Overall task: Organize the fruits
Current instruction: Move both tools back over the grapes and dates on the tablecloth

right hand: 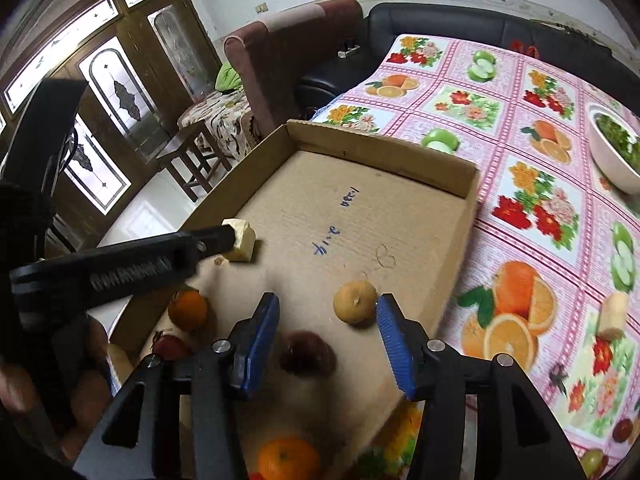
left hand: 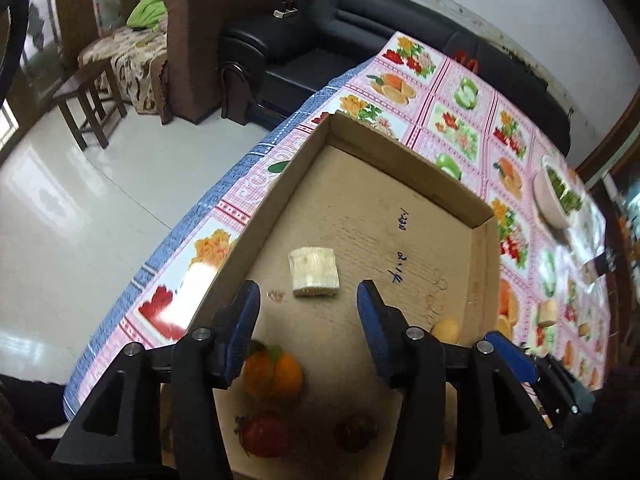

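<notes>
A shallow cardboard box [left hand: 404,168] [right hand: 464,208] lies on the fruit-print tablecloth. In it lie a pale banana chunk [left hand: 314,272] [right hand: 240,238], an orange [left hand: 272,374] [right hand: 188,309], a strawberry [left hand: 266,434] [right hand: 168,346], a dark reddish fruit [left hand: 356,434] [right hand: 306,354] and a small yellow fruit [left hand: 446,330] [right hand: 355,302]. My left gripper [left hand: 308,294] is open, hovering just behind the banana chunk; it also shows in the right wrist view [right hand: 224,240]. My right gripper [right hand: 326,308] is open over the box, its right finger beside the yellow fruit. Another banana chunk [right hand: 612,316] lies on the cloth.
A white bowl of greens [right hand: 612,148] [left hand: 554,196] stands at the table's far right. An orange [right hand: 288,458] lies on the cloth in front of the box. A small dark fruit [right hand: 622,430] sits at the right edge. Sofas and a wooden stool stand beyond the table.
</notes>
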Motion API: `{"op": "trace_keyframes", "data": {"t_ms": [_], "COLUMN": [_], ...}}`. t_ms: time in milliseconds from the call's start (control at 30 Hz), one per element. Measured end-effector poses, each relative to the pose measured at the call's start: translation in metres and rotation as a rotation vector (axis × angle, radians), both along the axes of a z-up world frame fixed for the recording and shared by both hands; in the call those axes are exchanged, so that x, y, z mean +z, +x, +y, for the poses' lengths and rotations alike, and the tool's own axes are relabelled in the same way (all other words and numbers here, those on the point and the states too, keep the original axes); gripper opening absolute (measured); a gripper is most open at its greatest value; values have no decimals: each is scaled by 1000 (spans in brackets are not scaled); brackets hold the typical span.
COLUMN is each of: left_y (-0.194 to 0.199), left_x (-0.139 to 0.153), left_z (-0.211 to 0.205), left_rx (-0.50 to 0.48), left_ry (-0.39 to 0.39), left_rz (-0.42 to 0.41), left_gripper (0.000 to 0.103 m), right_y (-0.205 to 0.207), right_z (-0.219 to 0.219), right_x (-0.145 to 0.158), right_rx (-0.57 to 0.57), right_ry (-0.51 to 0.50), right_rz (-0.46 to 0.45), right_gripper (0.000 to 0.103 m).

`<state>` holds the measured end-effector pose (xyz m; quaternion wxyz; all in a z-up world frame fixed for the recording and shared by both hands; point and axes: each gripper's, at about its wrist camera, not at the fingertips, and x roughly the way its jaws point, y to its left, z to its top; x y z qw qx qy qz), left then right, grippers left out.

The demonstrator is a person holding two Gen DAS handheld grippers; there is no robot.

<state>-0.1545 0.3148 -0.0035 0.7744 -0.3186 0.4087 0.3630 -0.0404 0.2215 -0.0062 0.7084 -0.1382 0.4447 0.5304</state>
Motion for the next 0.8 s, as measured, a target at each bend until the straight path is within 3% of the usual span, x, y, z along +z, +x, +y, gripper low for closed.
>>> {"op": "trace_keyframes", "data": {"t_ms": [233, 800], "left_y": [-12, 39], "left_x": [5, 11], "left_z": [-18, -123], "left_rx": [-3, -230], "left_ry": [-25, -21], "left_rz": [-49, -47], "left_gripper": [49, 49], "right_y": [9, 55], "right_z": [-54, -192], "right_x": [10, 4], "right_rx": [-69, -314], "right_ry": [49, 88], "right_rz": [43, 101], "right_gripper": [52, 53]}}
